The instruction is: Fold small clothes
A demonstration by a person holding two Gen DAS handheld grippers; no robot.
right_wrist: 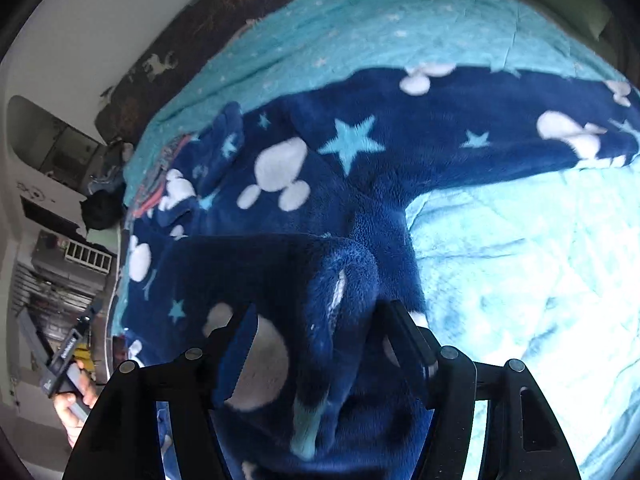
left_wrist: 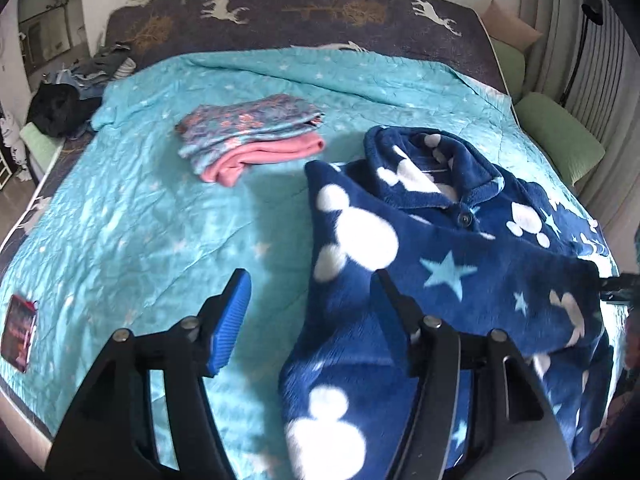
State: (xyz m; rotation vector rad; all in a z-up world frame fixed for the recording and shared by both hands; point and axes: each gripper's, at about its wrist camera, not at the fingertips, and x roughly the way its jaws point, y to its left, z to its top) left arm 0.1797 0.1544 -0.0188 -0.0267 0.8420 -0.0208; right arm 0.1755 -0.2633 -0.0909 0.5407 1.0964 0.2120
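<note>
— So where are you in the fold?

— Early, I judge: the navy fleece pajama top (left_wrist: 460, 248) lies spread on the turquoise quilt (left_wrist: 140, 220), lower right of the left wrist view, just beside the folded stack (left_wrist: 248, 140) of earlier pieces at upper centre. My left claw (left_wrist: 308, 292) stands released, jaws apart; the blue pad hangs over bare quilt and the other finger sits at the edge of a fleece flap, pinching nothing

— And the right one?

— My right claw (right_wrist: 316, 344) is spread too. A bunched fold of the top (right_wrist: 340, 184) sits between the jaws at bottom centre of the right wrist view, but the pads do not press on it, so I call it let go, not grasped

— Which way does the garment run?

— Collar and top button (left_wrist: 464, 218) point to the upper part of the left view, toward the dark deer-print sheet (left_wrist: 280, 16); hem is toward me at the bottom. So its long axis runs bottom to top of the frame. One sleeve stretches across the upper right of the right wrist view, roughly crosswise to the body

— Next move?

— My guess: take that outstretched sleeve and lay it inward over the chest, which calls for a clean pinch near the cuff, since thick fleece bunches easily
</note>
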